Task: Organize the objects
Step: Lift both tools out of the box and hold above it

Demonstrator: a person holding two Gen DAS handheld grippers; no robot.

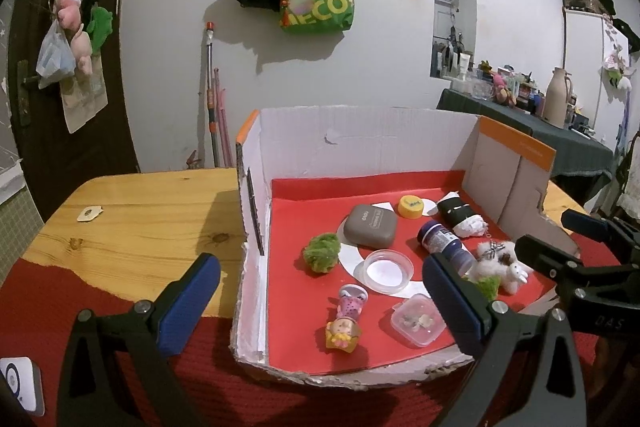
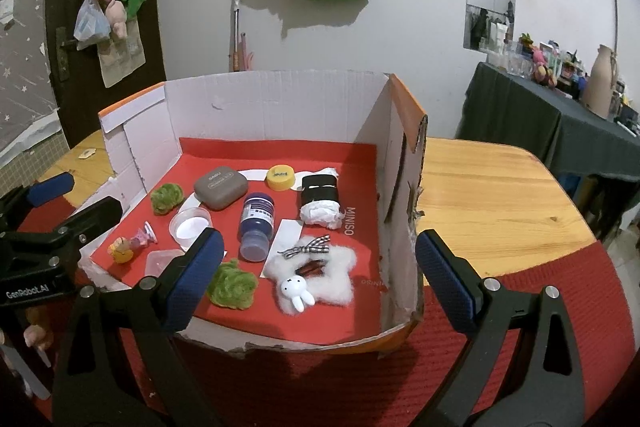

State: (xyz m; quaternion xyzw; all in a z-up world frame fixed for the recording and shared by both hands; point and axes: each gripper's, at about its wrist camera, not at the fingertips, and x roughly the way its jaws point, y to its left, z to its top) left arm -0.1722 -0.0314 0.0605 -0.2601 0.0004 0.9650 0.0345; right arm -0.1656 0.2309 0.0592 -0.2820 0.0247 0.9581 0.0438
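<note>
A cardboard box [image 1: 360, 143] [image 2: 280, 103] with white walls and a red floor holds several small items. They include a grey case [image 1: 370, 227] [image 2: 220, 187], a yellow cap [image 2: 281, 177], a blue bottle [image 1: 444, 243] [image 2: 256, 223] lying on its side, a black roll [image 2: 320, 195], a clear round lid [image 1: 388, 269], a doll figure [image 1: 346, 319], a small clear box [image 1: 416, 319], a white fluffy bunny star [image 2: 316, 271] and two green pom-poms [image 1: 322, 253] [image 2: 232, 283]. My left gripper [image 1: 321, 267] [image 2: 86, 195] hovers open at the box's front left. My right gripper [image 2: 320, 235] [image 1: 556, 231] hovers open at its front right. Neither holds anything.
The box sits on a wooden table [image 2: 480, 187] partly covered by a red cloth [image 1: 80, 299]. A white device [image 1: 20, 383] lies at the near left and a small tag [image 1: 90, 214] on the bare wood. A dark-clothed, cluttered side table [image 2: 540, 115] stands at the right.
</note>
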